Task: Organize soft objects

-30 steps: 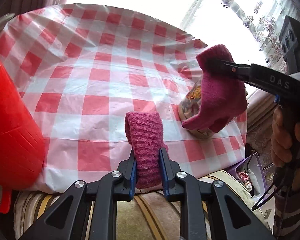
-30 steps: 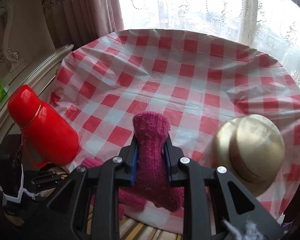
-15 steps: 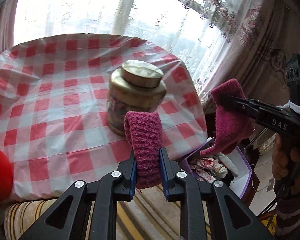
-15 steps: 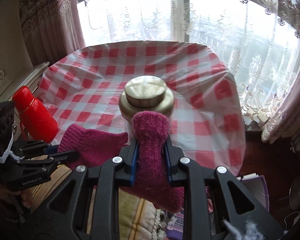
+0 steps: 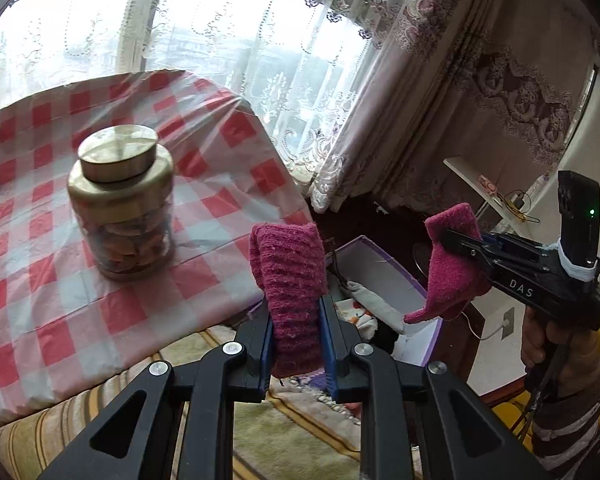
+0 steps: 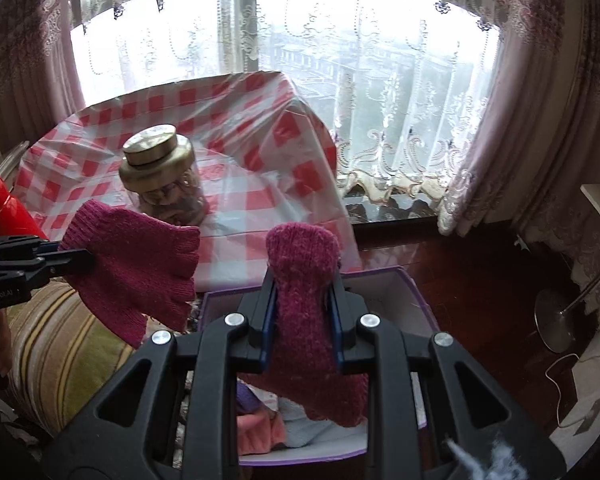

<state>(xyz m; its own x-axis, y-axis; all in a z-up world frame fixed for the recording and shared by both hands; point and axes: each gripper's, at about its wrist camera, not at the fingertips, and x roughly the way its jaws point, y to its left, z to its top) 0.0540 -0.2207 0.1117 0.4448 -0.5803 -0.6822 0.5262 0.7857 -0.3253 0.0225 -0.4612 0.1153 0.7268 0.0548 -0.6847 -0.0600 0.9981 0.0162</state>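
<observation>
A magenta knitted glove (image 5: pixel 290 280) is clamped between the jaws of the left gripper (image 5: pixel 294 336), which are closed tightly onto its folded cuff so that the wool bulges above the blue pads. From the right wrist view the same glove (image 6: pixel 136 264) is seen hanging open in the air, fingerless ends down, beside a striped cushion (image 6: pixel 56 344). A second magenta knitted glove (image 6: pixel 304 320) is pinched in the right gripper (image 6: pixel 302 328), whose jaws are likewise shut on the fabric; its lower part dangles below the fingers. In the left wrist view this glove (image 5: pixel 450 268) is seen held over a purple-edged storage box (image 5: pixel 396 276) on the floor, in which other cloth items (image 5: pixel 376 308) are lying. The box (image 6: pixel 416 304) is placed just beside the table, which is covered by a red-and-white checked tablecloth (image 5: pixel 60 264). A glass jar with a brass lid (image 5: pixel 120 200) is standing upright on the cloth. A red thermos (image 6: pixel 8 212) is partly visible at the left edge of the right wrist view. Lace curtains (image 6: pixel 380 92) are hung across the window behind.
</observation>
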